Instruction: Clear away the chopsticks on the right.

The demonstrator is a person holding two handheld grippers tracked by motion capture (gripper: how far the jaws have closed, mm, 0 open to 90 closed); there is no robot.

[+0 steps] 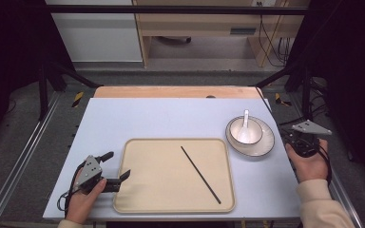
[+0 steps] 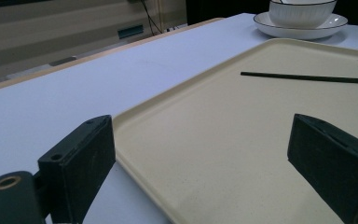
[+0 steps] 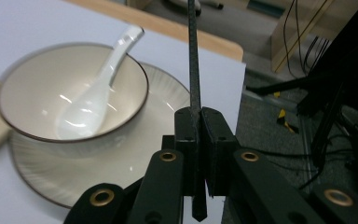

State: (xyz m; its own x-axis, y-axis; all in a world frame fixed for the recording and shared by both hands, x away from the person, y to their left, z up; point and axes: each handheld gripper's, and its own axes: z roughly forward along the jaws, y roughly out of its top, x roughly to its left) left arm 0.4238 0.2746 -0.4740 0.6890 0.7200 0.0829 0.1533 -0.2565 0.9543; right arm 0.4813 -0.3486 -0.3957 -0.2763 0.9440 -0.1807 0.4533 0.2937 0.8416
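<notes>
Left hand (image 1: 83,199) rests at the table's (image 1: 171,118) near-left corner; the left gripper (image 1: 116,168) has its jaws spread across the tray's (image 1: 138,199) left rim. One black chopstick (image 1: 200,174) lies diagonally on the tray. The right hand (image 1: 309,164) is at the right edge beside the bowl (image 1: 254,135), spoon (image 1: 245,124) and plate (image 1: 261,148). In the right gripper view, the right gripper (image 3: 198,135) is pressed together on a second chopstick (image 3: 193,60), held upright.

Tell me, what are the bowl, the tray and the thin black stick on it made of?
The bowl looks like glazed ceramic: glossy off-white with bright highlights and a dark rim line. The tray seems matte plastic, perhaps melamine: beige, faintly speckled, with a moulded rounded rim. The stick, probably a chopstick, is dull black; plastic, lacquered wood or composite, I cannot tell which.
</notes>
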